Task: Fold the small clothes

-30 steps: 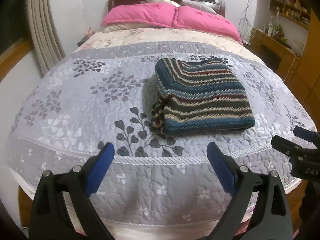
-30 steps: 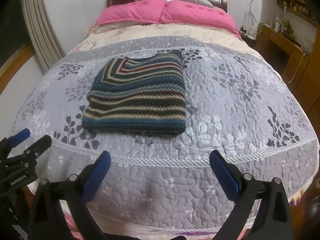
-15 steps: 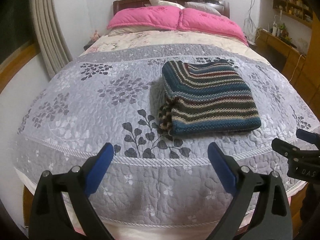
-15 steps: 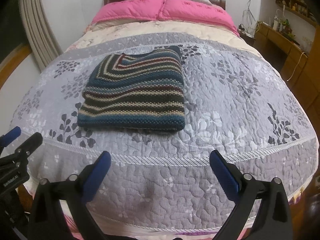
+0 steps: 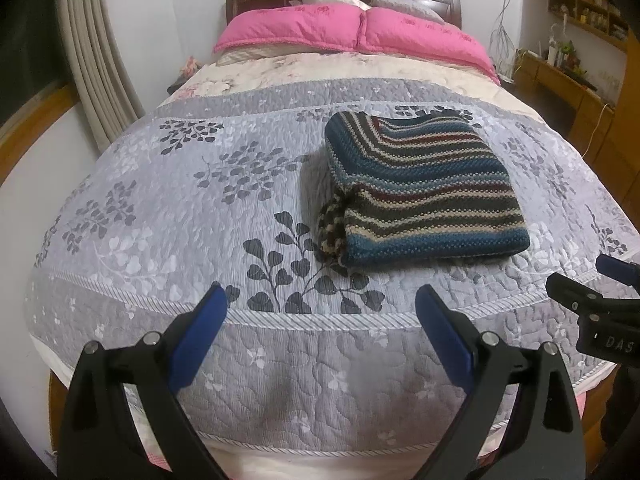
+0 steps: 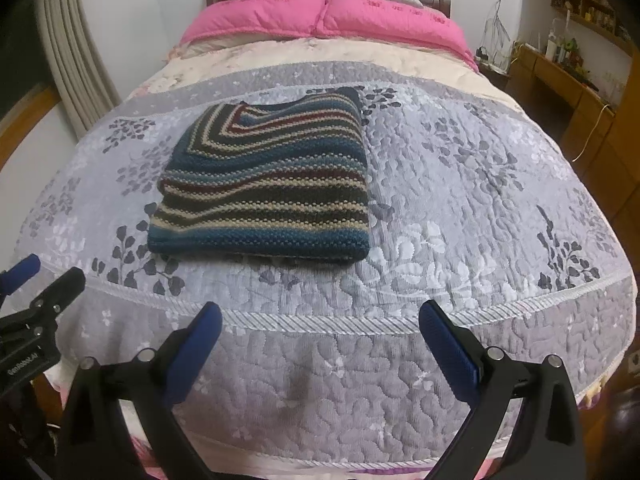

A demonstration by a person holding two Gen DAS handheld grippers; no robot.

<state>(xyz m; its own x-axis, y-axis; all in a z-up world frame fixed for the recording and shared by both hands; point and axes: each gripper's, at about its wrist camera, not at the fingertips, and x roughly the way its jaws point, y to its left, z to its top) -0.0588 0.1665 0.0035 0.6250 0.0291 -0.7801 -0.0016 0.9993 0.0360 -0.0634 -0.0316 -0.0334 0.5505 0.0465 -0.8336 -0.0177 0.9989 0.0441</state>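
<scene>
Since the earlier pictures you pulled both grippers back a little toward the foot of the bed, so the striped knit sweater (image 5: 424, 192) (image 6: 264, 184) looked further from them. It lay folded in a neat rectangle on the grey floral quilt (image 5: 160, 200) (image 6: 480, 200), well apart from both tools. Your left gripper (image 5: 320, 312) had its fingers wide apart and held nothing. Your right gripper (image 6: 320, 320) was the same, fingers spread and empty, above the quilt's near edge.

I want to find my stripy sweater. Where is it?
The stripy sweater lies folded on the grey leafy quilt, right of centre in the left wrist view, well below the pink pillows.
</scene>
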